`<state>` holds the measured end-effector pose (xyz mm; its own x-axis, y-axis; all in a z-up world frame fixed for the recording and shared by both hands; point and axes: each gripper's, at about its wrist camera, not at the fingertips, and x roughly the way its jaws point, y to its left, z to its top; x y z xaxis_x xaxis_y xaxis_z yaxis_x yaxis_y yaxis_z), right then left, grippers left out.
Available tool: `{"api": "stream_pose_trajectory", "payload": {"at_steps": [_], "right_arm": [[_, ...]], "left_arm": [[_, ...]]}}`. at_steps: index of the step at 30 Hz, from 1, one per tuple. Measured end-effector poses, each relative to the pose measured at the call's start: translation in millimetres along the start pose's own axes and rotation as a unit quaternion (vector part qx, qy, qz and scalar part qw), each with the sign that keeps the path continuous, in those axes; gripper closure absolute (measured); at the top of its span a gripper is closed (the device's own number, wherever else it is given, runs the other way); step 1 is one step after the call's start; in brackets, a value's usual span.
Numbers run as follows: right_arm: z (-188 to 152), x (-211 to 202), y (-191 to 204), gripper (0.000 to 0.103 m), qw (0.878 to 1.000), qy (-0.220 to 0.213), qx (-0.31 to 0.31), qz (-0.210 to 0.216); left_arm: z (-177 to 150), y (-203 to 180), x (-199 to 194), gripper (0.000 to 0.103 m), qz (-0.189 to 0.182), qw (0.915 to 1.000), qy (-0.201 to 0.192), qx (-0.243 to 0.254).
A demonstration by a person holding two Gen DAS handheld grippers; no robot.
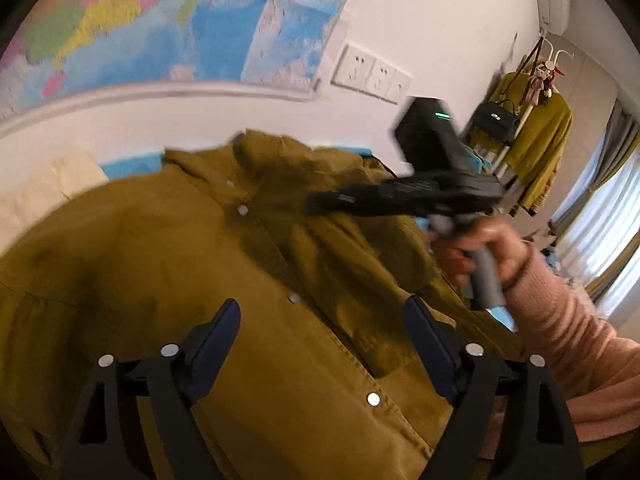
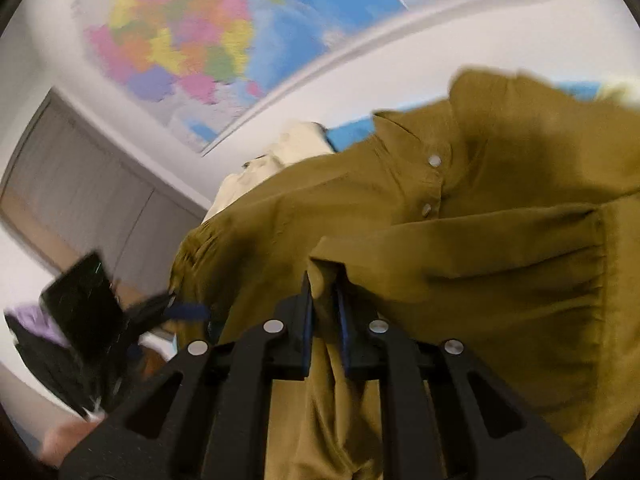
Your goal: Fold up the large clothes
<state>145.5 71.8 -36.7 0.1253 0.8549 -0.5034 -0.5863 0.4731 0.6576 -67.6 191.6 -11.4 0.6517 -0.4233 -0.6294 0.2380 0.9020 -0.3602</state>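
Observation:
An olive-brown button-up shirt (image 1: 208, 264) lies spread out, collar toward the wall, a row of white buttons down its front. My left gripper (image 1: 324, 312) is open and empty just above the shirt's lower front. My right gripper (image 2: 324, 284) is shut on a fold of the shirt's sleeve (image 2: 460, 256) and holds it over the shirt's body. The right gripper also shows in the left wrist view (image 1: 320, 202), above the shirt's right side. The left gripper shows blurred in the right wrist view (image 2: 188, 310).
A blue sheet (image 1: 128, 166) shows under the shirt. A cream cloth (image 1: 44, 196) lies at the back left. A map (image 1: 160, 20) and wall sockets (image 1: 372, 72) are on the wall. A rack with hanging yellow clothes (image 1: 536, 148) stands at the right.

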Motion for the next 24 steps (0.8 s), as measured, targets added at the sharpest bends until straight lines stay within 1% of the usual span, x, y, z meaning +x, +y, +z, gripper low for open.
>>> {"api": "stream_pose_trajectory", "payload": {"at_steps": [1,3,5,7,9,10,11,12,13,14,15,16,17,19,21,22,24], "right_arm": [[1,9,-8,0.091,1.000,0.003,0.019,-0.002],[2,21,-19,0.087,0.999,0.013,0.035,-0.006],[0,25,-23,0.071,0.999,0.008,0.037,-0.008],[-1,22,-19,0.065,1.000,0.004,0.024,-0.017],[-2,12,-18,0.062,1.000,-0.005,0.015,-0.020],[-3,6,-17,0.056,1.000,-0.011,0.010,-0.019],[-4,-3,-14,0.054,1.000,-0.019,0.002,-0.021],[-6,-13,-10,0.053,0.999,-0.028,-0.010,-0.025],[-9,-25,-7,0.051,0.999,-0.036,-0.023,-0.027],[-11,-36,-5,0.050,0.998,-0.046,-0.036,-0.034],[-16,-50,-1,0.050,0.995,-0.057,-0.058,-0.057],[-19,-58,0,0.049,0.992,-0.063,-0.074,-0.075],[-22,-66,1,0.048,0.989,-0.065,-0.090,-0.093],[-28,-77,-5,0.048,0.983,-0.060,-0.106,-0.138],[-32,-80,-18,0.048,0.975,-0.052,-0.108,-0.185],[-33,-82,-30,0.049,0.971,-0.047,-0.098,-0.214],[-34,-84,-55,0.050,0.963,-0.042,-0.081,-0.255]], "left_arm": [[-1,0,5,0.020,-0.006,0.9999,0.007,-0.004],[-5,-3,19,0.018,-0.018,0.9994,0.027,-0.009],[-8,-10,37,0.018,-0.026,0.9984,0.048,-0.012],[-9,-21,52,0.017,-0.033,0.9975,0.063,-0.003],[-9,-36,67,0.014,-0.027,0.9966,0.077,0.014],[-8,-42,72,0.014,-0.016,0.9963,0.080,0.027],[-7,-48,80,0.015,0.008,0.9955,0.085,0.042],[-8,-48,86,0.019,0.025,0.9942,0.093,0.047],[-8,-43,94,0.040,0.035,0.9926,0.107,0.046],[-8,-36,99,0.062,0.037,0.9915,0.119,0.037],[-7,-27,101,0.069,0.028,0.9909,0.130,0.021],[-6,-17,100,0.084,0.017,0.9908,0.134,0.003],[-4,-5,93,0.094,0.017,0.9913,0.130,-0.010],[3,11,80,0.094,0.038,0.9924,0.116,-0.015],[14,31,63,0.094,0.050,0.9936,0.099,-0.020],[21,43,55,0.094,0.064,0.9931,0.095,-0.025],[31,60,49,0.094,0.091,0.9907,0.097,-0.027]]}}
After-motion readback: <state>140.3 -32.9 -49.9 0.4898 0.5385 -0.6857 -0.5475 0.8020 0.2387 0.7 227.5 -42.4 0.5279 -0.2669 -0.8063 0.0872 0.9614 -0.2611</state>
